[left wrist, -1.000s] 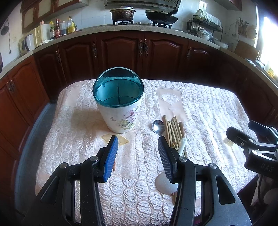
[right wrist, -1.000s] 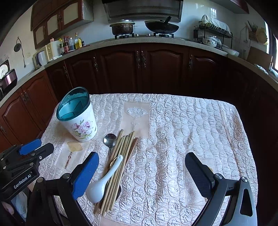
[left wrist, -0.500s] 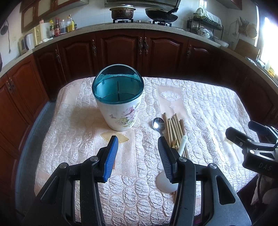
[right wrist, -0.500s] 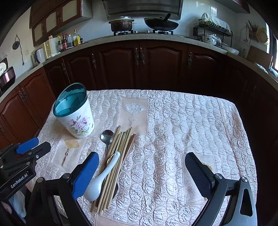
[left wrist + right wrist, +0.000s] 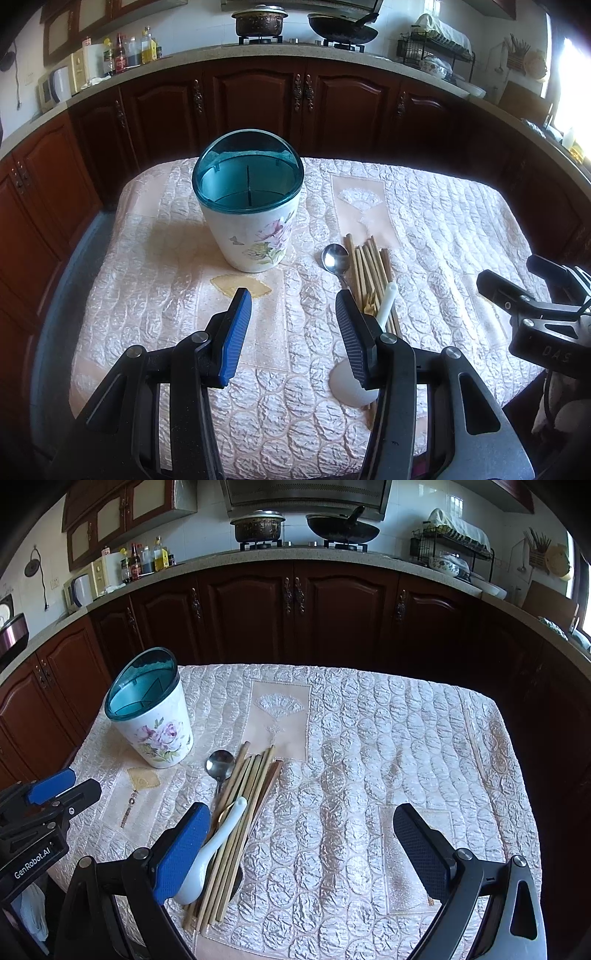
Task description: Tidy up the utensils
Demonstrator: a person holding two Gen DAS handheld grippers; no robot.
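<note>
A: Since nothing has yet been lifted, where are the utensils to be found?

B: A loose bundle is seen on the quilted bench (image 5: 369, 738), just right of the floral holder (image 5: 251, 221). The chopsticks (image 5: 240, 812) are laid roughly parallel, a metal spoon (image 5: 220, 764) is tucked at their far left, and a white ceramic spoon (image 5: 214, 849) is rested across them. The holder is stood upright, its teal interior divided into compartments, all apparently empty.

A: And how are the fingers held?

B: The left gripper (image 5: 293, 332) is held with its fingers spread and nothing between them, above the cloth near the holder. The right gripper (image 5: 303, 853) is spread wider still, also empty, with its left finger just over the bowl of the white spoon.

A: How should the first pick be done well?

B: The white spoon is probably best taken first, since it is lying on top and the sticks would be scattered if pulled from under it. Its handle should be straddled crosswise, not its rounded bowl, which would likely slip. The fingers should be lowered until the handle is well between them, then closed gently. The holder may need to be steadied by the left gripper, and one compartment should be kept for spoons.
</note>
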